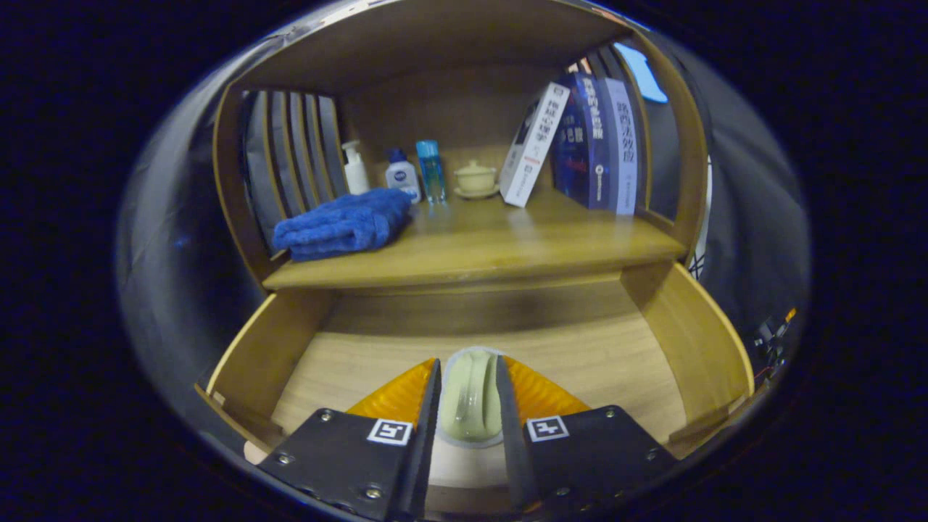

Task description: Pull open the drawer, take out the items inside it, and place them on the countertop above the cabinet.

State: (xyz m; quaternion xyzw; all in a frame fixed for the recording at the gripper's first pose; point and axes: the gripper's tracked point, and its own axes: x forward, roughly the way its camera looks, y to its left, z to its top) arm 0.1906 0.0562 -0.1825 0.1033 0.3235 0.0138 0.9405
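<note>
Fingers (467,395) closed on smooth, rounded, seemingly ceramic pale-green lid (471,399) over open wooden drawer (696,341).

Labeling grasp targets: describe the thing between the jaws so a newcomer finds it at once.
Start at the wooden cabinet, then drop below its countertop to the pulled-open drawer. Near the drawer's front, the gripper has its jaws pressed on a pale green cup. It is the sole item in the drawer; a similar lidded cup sits on the countertop.
</note>
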